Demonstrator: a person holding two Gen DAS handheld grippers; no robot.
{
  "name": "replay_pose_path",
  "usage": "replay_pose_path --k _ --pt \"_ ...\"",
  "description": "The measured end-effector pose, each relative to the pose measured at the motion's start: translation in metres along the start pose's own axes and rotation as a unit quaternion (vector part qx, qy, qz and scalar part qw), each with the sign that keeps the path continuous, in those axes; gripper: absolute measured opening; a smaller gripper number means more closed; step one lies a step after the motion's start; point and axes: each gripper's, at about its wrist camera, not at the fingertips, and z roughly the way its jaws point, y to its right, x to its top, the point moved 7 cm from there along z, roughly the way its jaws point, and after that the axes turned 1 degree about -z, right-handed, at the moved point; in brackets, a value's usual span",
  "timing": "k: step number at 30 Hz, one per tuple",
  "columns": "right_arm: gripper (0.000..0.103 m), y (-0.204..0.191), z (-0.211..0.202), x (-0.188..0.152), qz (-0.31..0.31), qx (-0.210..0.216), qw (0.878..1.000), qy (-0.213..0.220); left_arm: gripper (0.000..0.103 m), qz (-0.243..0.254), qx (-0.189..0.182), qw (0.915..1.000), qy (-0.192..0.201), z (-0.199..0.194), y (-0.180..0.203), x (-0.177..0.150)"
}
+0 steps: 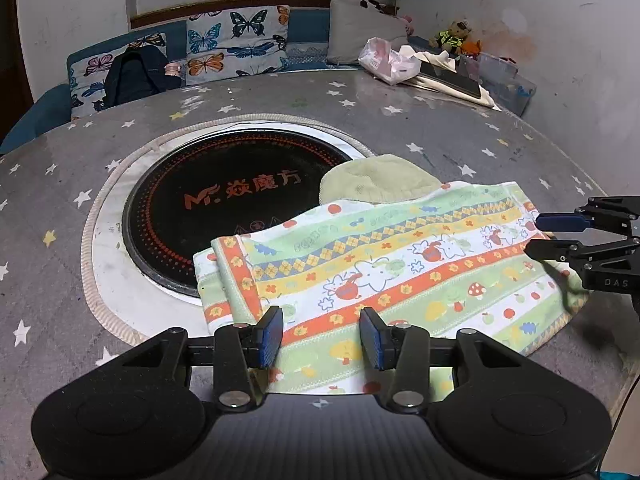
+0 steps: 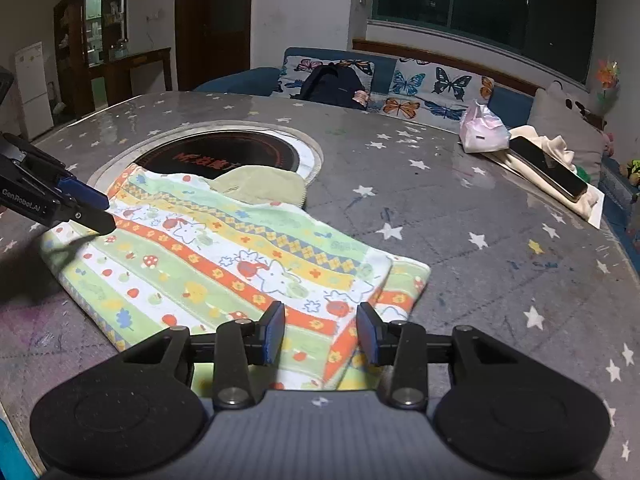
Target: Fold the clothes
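Here's the colourful striped cartoon-print cloth [image 1: 372,268], lying flat and folded on the grey star-patterned bench [image 1: 400,120], one corner draped over the edge of the round black cooktop [image 1: 224,200] set into the bench surface. A pale green knitted piece [image 1: 380,178] peeks out from under the cloth's far edge, touching it.

The left gripper [image 1: 320,338] hovers low over the near edge of the cloth, blue-padded fingers [image 1: 270,338] spread wide, nothing between them. On the cloth's left end, a narrow flap is turned over on top, orange stripe showing.

Over on the other side, the right gripper [image 2: 320,334] is spread wide too, hanging above the cloth's folded corner and holding nothing. From the left camera it comes in from the right, its fingers at the cloth's right end.

At the far side of the bench sit a pink plastic bag [image 2: 482,130] and a dark phone [image 2: 548,168] resting on a cream cloth [image 2: 560,148], well apart from the action.
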Motion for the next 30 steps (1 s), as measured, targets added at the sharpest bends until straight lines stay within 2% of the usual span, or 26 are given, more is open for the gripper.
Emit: replay_pose_path --k 11,17,19,30 --pt "0.044 0.001 0.007 0.002 0.007 -0.002 1.0 -0.001 0.047 -0.011 0.008 0.9999 0.006 0.005 -0.006 0.013" --pt "0.045 0.001 0.006 0.005 0.005 -0.002 1.0 0.003 0.052 -0.004 0.026 0.9996 0.015 0.005 -0.011 0.028" --pt "0.046 0.0 0.005 0.005 0.005 -0.002 1.0 0.005 0.057 0.002 0.035 0.9992 0.019 0.006 -0.013 0.031" --pt "0.048 0.0 0.008 0.005 0.003 -0.003 1.0 0.004 0.057 0.001 0.053 0.9985 0.014 0.025 -0.019 0.031"
